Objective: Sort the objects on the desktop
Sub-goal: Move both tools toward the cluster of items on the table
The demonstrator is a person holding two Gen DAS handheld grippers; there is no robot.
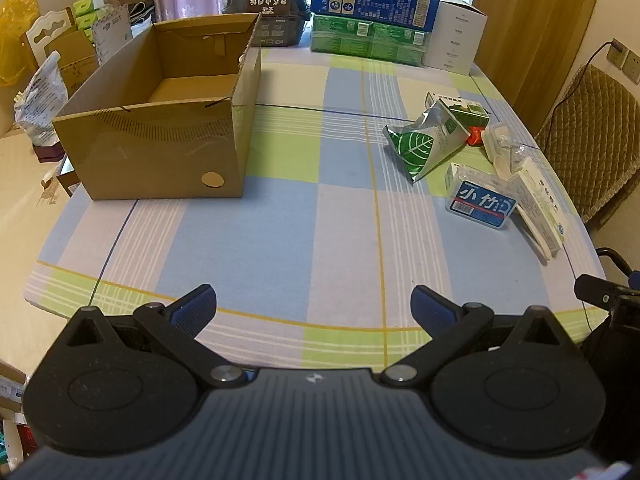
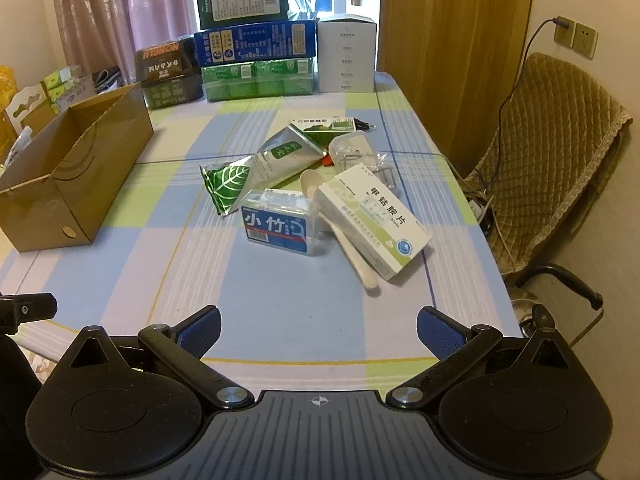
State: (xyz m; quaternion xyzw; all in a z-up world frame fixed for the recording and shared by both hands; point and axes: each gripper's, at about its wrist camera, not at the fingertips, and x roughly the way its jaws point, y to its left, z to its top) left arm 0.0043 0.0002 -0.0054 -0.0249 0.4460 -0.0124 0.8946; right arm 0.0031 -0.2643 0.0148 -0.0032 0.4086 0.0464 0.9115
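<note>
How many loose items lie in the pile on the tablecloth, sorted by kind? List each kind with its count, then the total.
Cardboard packet boxes: 2, white medicine box and green-and-white box
Clear plastic boxes: 2, blue-labelled box and clear container
Foil pouches: 1
Pale spoons: 1
Small orange item, mostly hidden: 1
Total: 7

The near half of the worktop (image 2: 280,312) lies bare, an open lane from the near edge to mid-table. At the left edge the open cardboard box (image 1: 160,120) walls that side. Toward the right edge a touching cluster of packets (image 2: 320,192) blocks passage. Stacked cartons (image 2: 256,56) line the far edge.
</note>
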